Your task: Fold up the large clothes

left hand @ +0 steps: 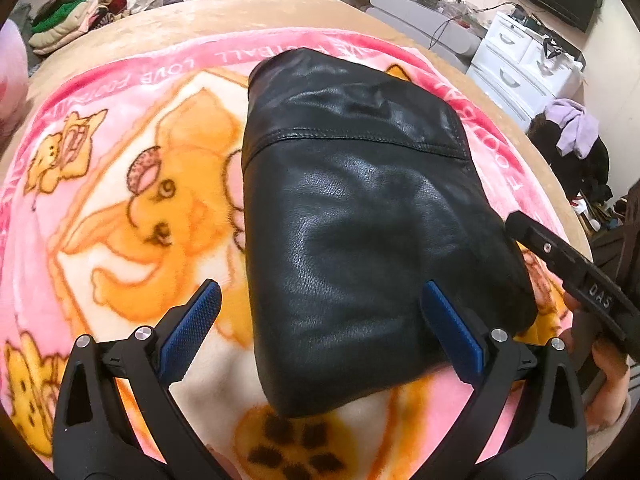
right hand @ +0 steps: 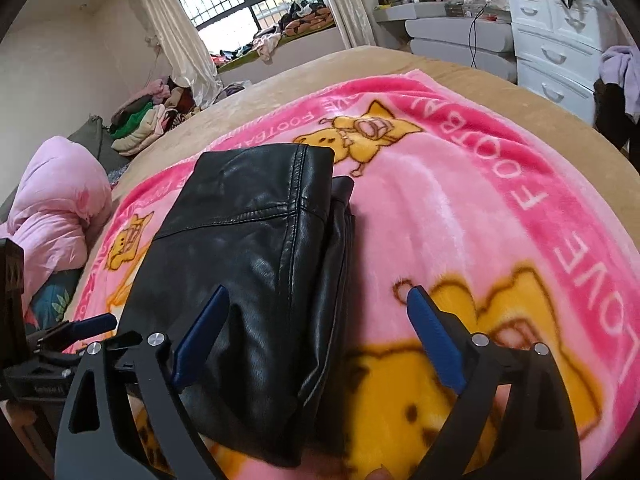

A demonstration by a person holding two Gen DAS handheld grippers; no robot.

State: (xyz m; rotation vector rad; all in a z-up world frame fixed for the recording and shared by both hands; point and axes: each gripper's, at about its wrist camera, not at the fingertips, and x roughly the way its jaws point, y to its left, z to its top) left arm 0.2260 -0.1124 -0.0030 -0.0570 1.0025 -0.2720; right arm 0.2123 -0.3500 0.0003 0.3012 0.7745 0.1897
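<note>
Now folded into a compact bundle, the black leather jacket (left hand: 360, 216) lies on a pink cartoon blanket (right hand: 460, 216) lettered "LOVE FOOTBALL" across the bed. Left gripper (left hand: 320, 328) and right gripper (right hand: 318, 328) both gape released above it, gripping nothing.

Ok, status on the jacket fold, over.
Left gripper open, right gripper open, both empty. Black leather jacket folded into a bundle on the pink cartoon blanket. Nothing in the way.

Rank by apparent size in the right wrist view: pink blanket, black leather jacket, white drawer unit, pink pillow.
1. pink blanket
2. black leather jacket
3. and 4. white drawer unit and pink pillow look alike; differing distance leaves their order unsure.
</note>
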